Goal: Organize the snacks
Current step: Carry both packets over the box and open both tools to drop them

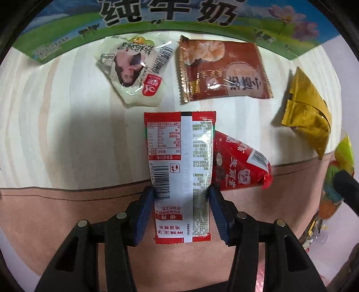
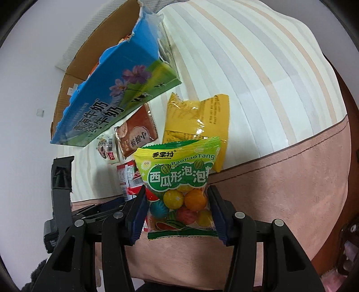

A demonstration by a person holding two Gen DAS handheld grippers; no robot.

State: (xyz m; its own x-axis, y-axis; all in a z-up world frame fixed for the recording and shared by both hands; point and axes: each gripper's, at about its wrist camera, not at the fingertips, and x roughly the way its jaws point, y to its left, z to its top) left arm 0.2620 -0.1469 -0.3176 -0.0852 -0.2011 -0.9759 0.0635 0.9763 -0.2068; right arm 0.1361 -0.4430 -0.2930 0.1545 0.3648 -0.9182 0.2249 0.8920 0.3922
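the left tongs point(image 1: 181, 197) pinch a red and white sachet point(image 1: 179, 157) by its sides, hanging over the near edge of the striped cloth point(image 1: 56, 112). beyond its tip lie a white packet point(image 1: 134, 71) and a brown packet point(image 1: 224, 71), with the milk carton box point(image 1: 168, 20) walling off the far side. bare cloth opens to their left. the right tongs point(image 2: 177, 209) squeeze a green gumball bag point(image 2: 179, 179); a yellow packet point(image 2: 197, 116) lies just beyond.
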